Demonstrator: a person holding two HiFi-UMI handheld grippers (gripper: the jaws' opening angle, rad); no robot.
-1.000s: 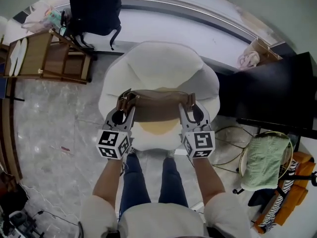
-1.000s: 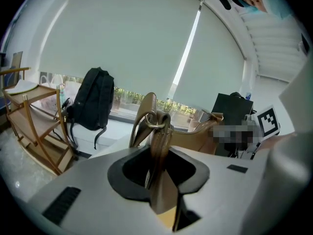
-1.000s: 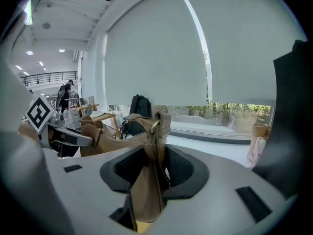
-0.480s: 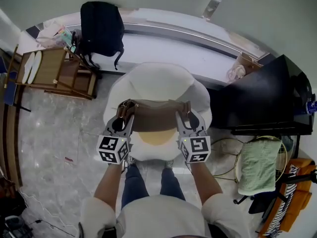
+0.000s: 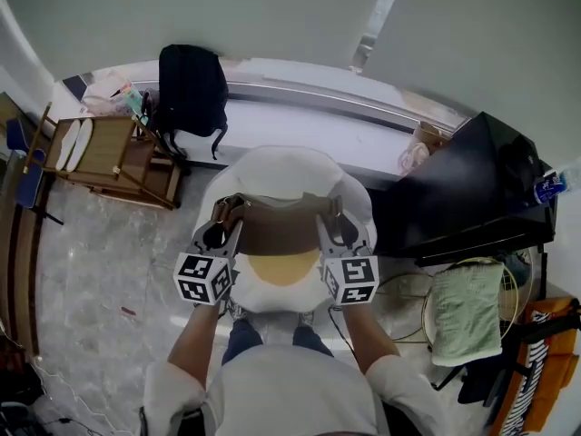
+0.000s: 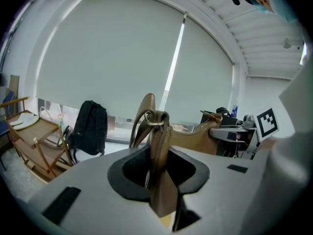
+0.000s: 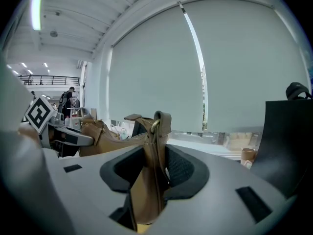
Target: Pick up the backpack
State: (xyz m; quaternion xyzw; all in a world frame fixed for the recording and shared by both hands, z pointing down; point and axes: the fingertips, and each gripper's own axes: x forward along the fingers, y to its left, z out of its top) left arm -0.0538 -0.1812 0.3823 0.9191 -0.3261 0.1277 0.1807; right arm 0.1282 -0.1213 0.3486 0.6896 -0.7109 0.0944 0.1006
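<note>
A brown leather bag [image 5: 277, 227] hangs stretched between my two grippers, above a white round chair [image 5: 290, 166]. My left gripper [image 5: 225, 218] is shut on the bag's left end, where the strap and its metal ring [image 6: 155, 119] stand up between the jaws. My right gripper [image 5: 329, 218] is shut on the right end, and its view shows the strap loop [image 7: 157, 126] pinched there. A black backpack [image 5: 191, 89] stands upright on the white window ledge [image 5: 318, 121] at the far left, well away from both grippers; the left gripper view also shows this backpack [image 6: 90, 126].
A wooden folding rack [image 5: 109, 157] stands on the floor left of the chair. A black desk [image 5: 472, 189] fills the right side, with a green towel [image 5: 465, 312] on a wire stool below it. The person's legs are under the bag.
Both grippers have risen together with the brown bag held between them. The white chair and floor look smaller and farther below.
</note>
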